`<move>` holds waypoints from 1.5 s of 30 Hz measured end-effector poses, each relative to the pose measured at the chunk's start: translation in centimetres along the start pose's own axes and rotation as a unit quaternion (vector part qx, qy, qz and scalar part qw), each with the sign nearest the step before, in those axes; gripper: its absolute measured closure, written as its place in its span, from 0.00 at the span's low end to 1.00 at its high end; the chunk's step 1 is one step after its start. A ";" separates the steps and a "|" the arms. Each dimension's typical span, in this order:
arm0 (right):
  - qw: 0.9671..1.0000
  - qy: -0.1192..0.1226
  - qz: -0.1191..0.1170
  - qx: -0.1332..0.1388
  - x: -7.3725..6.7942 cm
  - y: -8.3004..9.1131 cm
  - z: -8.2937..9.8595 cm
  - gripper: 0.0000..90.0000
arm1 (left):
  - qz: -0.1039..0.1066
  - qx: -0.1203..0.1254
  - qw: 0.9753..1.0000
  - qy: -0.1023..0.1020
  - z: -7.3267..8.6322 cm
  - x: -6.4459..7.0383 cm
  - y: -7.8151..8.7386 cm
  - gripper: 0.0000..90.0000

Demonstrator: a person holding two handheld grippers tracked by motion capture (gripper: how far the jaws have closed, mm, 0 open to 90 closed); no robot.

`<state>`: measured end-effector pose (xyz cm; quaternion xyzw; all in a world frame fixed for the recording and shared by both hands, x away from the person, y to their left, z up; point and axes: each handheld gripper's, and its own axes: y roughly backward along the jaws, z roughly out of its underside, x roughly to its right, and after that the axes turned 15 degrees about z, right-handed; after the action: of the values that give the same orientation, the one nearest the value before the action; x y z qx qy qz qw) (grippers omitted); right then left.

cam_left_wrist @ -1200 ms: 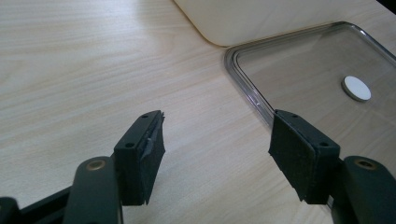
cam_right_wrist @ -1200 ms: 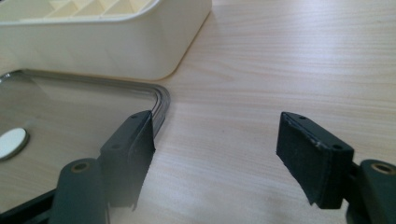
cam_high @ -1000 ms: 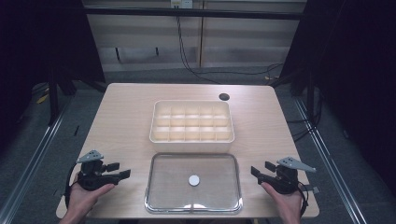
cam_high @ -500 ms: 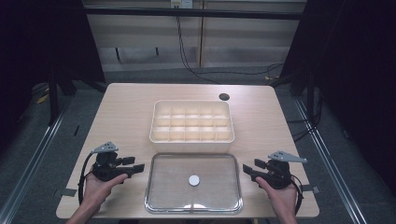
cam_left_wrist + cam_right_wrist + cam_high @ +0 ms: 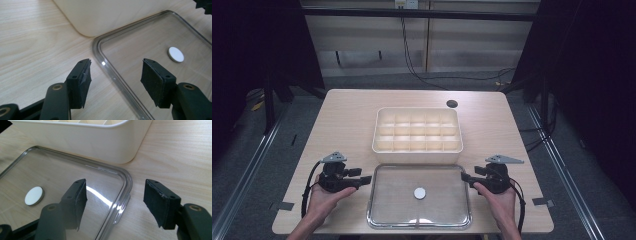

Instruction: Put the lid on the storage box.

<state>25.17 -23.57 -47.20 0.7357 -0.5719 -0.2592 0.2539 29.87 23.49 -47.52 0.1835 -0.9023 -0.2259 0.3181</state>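
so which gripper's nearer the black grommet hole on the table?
Right. The right gripper sits at the clear lid's right edge, on the same side as the grommet hole at the table's far right. The left gripper is at the lid's left edge, farther off.

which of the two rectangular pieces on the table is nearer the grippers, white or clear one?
The clear lid, lying flat between the left gripper and right gripper; the white compartment tray sits behind it.
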 end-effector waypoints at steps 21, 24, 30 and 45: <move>0.997 0.054 0.038 -0.044 -1.5 -2.1 1.4 0.48 | -0.008 -0.060 0.998 -0.018 1.0 0.8 -3.2 0.56; 0.997 0.049 0.040 -0.047 -1.6 -2.3 1.6 0.49 | -0.006 -0.061 0.998 -0.019 0.9 0.9 -3.2 0.54; 0.997 0.043 0.046 -0.041 -1.8 -2.4 1.7 0.48 | -0.003 -0.062 0.998 -0.025 1.0 1.1 -3.4 0.51; 0.998 -0.051 -0.008 -0.043 -0.7 -2.5 1.9 0.51 | 0.001 -0.066 0.997 -0.038 1.1 1.2 -3.5 0.56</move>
<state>25.55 -22.51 -50.19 0.7144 -0.5663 -0.3232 0.2539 28.95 20.31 -49.53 0.1526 -0.8968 -0.2916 0.2957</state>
